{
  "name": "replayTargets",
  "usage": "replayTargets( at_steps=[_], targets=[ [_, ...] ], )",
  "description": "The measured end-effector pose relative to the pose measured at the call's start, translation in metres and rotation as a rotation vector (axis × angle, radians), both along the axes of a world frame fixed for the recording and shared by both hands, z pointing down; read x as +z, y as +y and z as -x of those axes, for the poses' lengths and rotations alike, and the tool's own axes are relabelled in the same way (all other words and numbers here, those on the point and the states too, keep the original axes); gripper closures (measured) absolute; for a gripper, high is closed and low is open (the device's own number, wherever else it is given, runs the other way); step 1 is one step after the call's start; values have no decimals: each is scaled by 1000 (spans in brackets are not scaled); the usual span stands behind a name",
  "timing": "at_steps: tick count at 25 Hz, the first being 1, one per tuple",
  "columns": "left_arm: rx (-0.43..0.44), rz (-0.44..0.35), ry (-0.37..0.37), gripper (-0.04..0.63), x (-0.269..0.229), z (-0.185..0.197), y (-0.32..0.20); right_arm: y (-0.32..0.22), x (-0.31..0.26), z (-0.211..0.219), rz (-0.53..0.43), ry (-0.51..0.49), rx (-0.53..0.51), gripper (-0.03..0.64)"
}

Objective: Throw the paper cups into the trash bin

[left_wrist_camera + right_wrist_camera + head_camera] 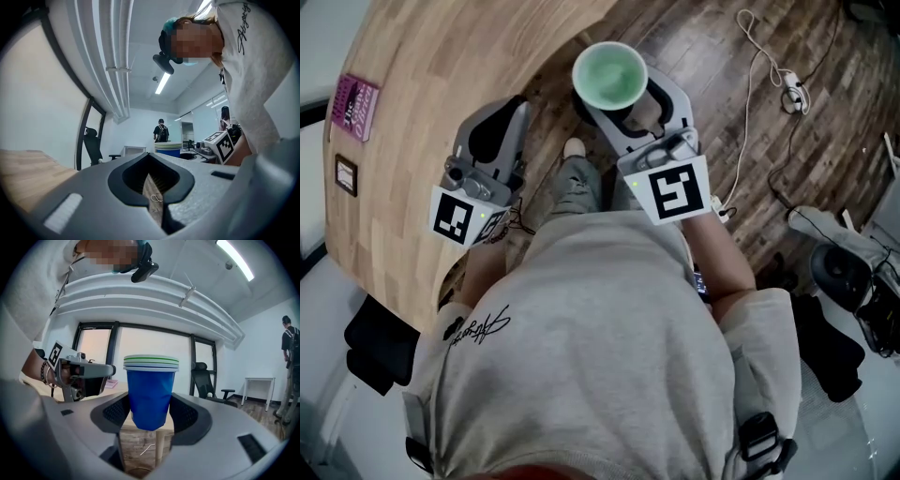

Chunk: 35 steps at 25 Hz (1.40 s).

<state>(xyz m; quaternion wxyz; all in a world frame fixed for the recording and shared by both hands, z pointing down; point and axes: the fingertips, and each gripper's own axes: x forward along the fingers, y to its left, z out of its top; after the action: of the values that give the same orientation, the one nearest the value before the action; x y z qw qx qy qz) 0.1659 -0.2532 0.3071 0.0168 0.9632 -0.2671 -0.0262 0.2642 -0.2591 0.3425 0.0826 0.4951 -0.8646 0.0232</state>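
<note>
A person in a grey sweatshirt (600,356), seen from above, holds a gripper in each hand. The right claw (633,98) is closed on a stack of paper cups (609,73), blue outside with a pale green inside. In the right gripper view both pads press the blue wall of the stack (150,390), which stands upright between the jaws of the right claw (150,404).

The left claw (508,117) is closed with nothing in it. In the left gripper view its tips meet (150,157), and only floor shows through the gap behind them.

The cups hang over the dark wooden floor (741,122), just off the curved edge of the pale wood worktop (422,75). The left claw sits over that same edge. A pink booklet (354,105) lies near the worktop's far left edge.

On the floor to the right are a white cable (764,66) and dark equipment (839,272). The person's shoe (574,148) points forward between the two grippers.
</note>
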Motion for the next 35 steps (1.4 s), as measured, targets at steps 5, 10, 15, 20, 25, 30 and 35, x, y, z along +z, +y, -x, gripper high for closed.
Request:
replayTargets(
  at_steps=[5, 10, 15, 20, 25, 30, 35],
  targets=[
    [-23, 12, 4, 592, 18, -17, 14, 5, 28, -10, 39, 7, -34, 348],
    [-30, 42, 8, 592, 39, -29, 22, 7, 57, -15, 70, 13, -50, 348],
    [-18, 75, 4, 592, 61, -37, 26, 8, 89, -21, 113, 10, -46, 348],
    [-4, 102, 19, 592, 78, -45, 23, 6, 126, -23, 165, 16, -50, 348],
    [40, 132, 18, 592, 100, -57, 25, 7, 156, -26, 184, 24, -41, 348],
    [81, 169, 1, 592, 125, -68, 26, 10, 192, -30, 235, 9, -16, 348],
    [99, 193, -8, 592, 143, -77, 24, 6, 227, -28, 275, 1, 1, 348]
  ],
)
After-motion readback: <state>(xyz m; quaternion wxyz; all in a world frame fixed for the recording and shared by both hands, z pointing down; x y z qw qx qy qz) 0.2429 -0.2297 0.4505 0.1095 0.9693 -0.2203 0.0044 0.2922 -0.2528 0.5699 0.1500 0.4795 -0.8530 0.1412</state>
